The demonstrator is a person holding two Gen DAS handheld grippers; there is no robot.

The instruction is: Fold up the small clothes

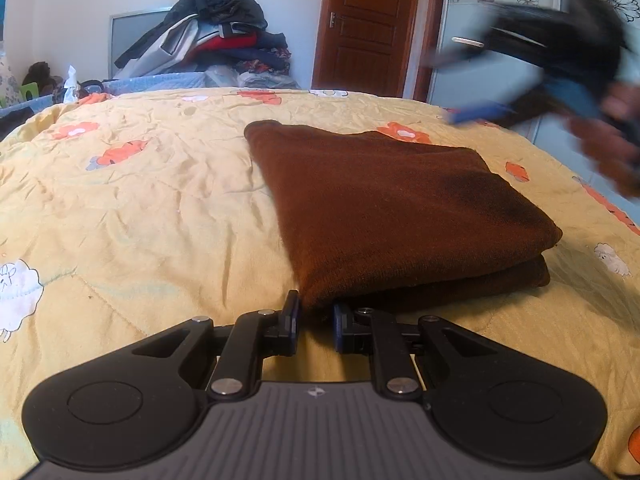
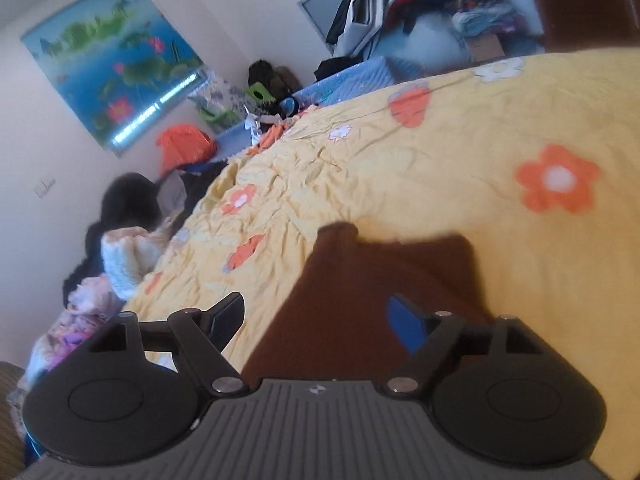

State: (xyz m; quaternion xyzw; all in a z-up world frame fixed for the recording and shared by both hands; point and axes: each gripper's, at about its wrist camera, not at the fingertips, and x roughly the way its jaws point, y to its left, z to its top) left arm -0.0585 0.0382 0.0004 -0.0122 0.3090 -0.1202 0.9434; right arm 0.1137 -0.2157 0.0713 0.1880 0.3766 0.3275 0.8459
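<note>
A brown cloth (image 1: 392, 208) lies folded in a thick rectangle on the yellow flowered quilt (image 1: 140, 208). My left gripper (image 1: 316, 322) sits low at the cloth's near corner, its jaws a small gap apart with nothing between them. My right gripper (image 2: 318, 320) is open wide and empty, held above the brown cloth (image 2: 360, 312), tilted. In the left wrist view the right gripper (image 1: 532, 76) is a blur up at the far right, above the bed's edge.
A heap of clothes (image 1: 212, 28) stands beyond the bed's far side beside a wooden door (image 1: 368, 24). More clothes (image 2: 120, 248) lie off the bed's left edge. A lotus picture (image 2: 112, 64) hangs on the wall.
</note>
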